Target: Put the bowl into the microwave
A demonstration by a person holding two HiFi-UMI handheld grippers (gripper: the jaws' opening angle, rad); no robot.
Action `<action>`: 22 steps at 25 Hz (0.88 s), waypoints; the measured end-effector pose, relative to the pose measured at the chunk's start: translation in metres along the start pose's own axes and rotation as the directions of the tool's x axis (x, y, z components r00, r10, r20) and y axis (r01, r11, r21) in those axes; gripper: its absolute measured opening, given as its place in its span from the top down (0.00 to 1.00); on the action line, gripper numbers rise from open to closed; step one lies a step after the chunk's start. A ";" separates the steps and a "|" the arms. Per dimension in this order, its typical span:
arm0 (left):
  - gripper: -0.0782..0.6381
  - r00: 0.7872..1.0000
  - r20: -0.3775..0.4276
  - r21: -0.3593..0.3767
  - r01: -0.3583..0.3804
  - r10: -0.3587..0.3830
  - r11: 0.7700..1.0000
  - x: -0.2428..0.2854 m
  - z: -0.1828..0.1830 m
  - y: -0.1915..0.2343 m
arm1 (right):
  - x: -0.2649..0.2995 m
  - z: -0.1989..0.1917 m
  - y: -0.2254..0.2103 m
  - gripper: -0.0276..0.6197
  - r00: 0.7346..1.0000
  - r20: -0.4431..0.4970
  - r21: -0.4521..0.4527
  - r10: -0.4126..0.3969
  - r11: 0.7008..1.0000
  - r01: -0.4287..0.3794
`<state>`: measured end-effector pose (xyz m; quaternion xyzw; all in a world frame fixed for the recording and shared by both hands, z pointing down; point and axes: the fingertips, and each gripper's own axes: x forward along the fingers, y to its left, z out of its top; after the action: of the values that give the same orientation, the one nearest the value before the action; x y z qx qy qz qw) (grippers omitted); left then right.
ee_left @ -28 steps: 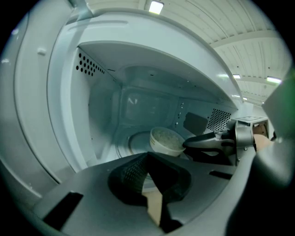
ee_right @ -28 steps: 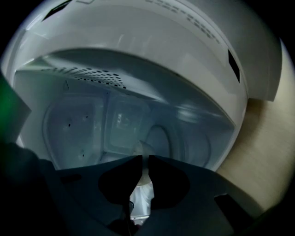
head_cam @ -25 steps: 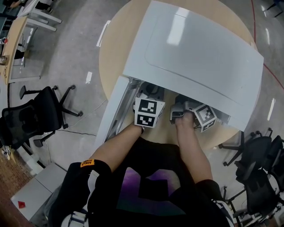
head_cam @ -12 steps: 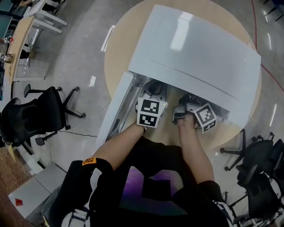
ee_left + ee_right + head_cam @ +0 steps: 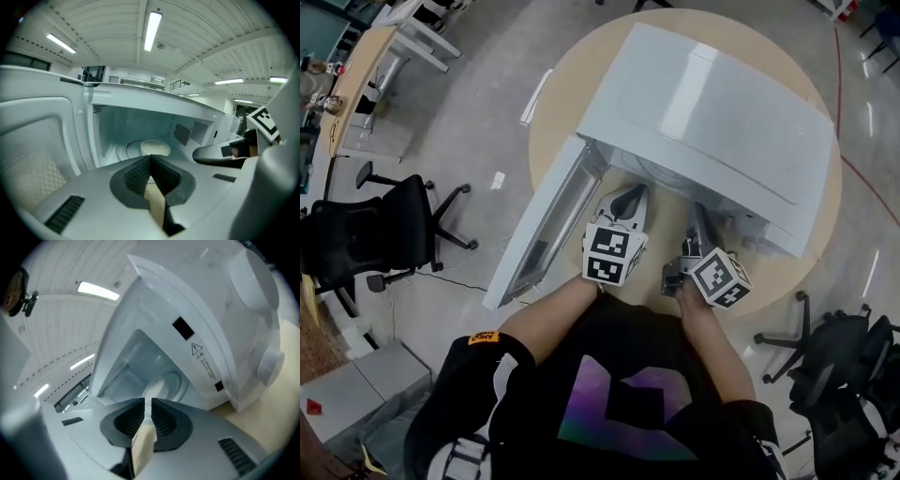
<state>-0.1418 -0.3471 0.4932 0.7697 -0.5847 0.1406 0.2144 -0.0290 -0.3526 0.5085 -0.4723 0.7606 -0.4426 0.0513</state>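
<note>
- We see the bowl (image 5: 155, 147) sitting inside the microwave (image 5: 712, 122), on the round plate at the middle of the left gripper view. It shows again as a pale shape at the centre of the right gripper view.
- The left hand-held gripper (image 5: 150, 161) has its jaws pressed together with nothing between them. The right hand-held gripper (image 5: 147, 404) is likewise closed and empty. Both hang just outside the oven's mouth, at the lower centre of the head view.
- We judge the placing step done, with the bowl already in and let go.
- The door (image 5: 544, 225) stands wide open at the centre left of the head view. The next move, as we judge it, calls for a hand-held gripper to swing out to that door and push it closed without jogging the oven on the worktop (image 5: 572, 75).
- In the head view the oven's top hides the inside and the bowl.
- We cannot tell what, if anything, the bowl holds.
- We cannot make out a handle or latch on the door.
</note>
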 end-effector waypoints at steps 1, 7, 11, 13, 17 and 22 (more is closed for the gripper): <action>0.83 1.000 0.005 -0.004 -0.003 0.003 1.000 -0.006 -0.002 -0.005 | -0.006 -0.001 0.004 0.87 1.000 -0.011 -0.041 0.019 0.999 -0.019; 0.83 0.999 0.038 -0.030 -0.027 0.028 0.999 -0.045 -0.014 -0.039 | -0.042 -0.012 0.020 0.87 0.993 -0.068 -0.177 0.093 0.979 -0.104; 0.83 0.997 0.057 -0.041 -0.042 0.045 0.998 -0.068 -0.021 -0.062 | -0.067 -0.013 0.021 0.87 0.988 -0.086 -0.224 0.130 0.964 -0.146; 0.83 0.996 0.066 -0.050 -0.056 0.059 0.997 -0.079 -0.025 -0.070 | -0.080 -0.013 0.022 0.87 0.984 -0.094 -0.239 0.150 0.956 -0.169; 0.83 0.993 0.078 -0.065 -0.080 0.085 0.995 -0.094 -0.033 -0.085 | -0.101 -0.016 0.026 0.88 0.978 -0.102 -0.291 0.183 0.934 -0.205; 0.83 0.991 0.100 -0.052 -0.082 0.087 0.995 -0.104 -0.029 -0.103 | -0.120 -0.017 0.028 0.87 0.974 -0.112 -0.371 0.195 0.901 -0.223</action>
<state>-0.0704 -0.2226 0.4531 0.7452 -0.6301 0.0959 0.1963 0.0098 -0.2457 0.4576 -0.3726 0.8797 -0.2946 -0.0217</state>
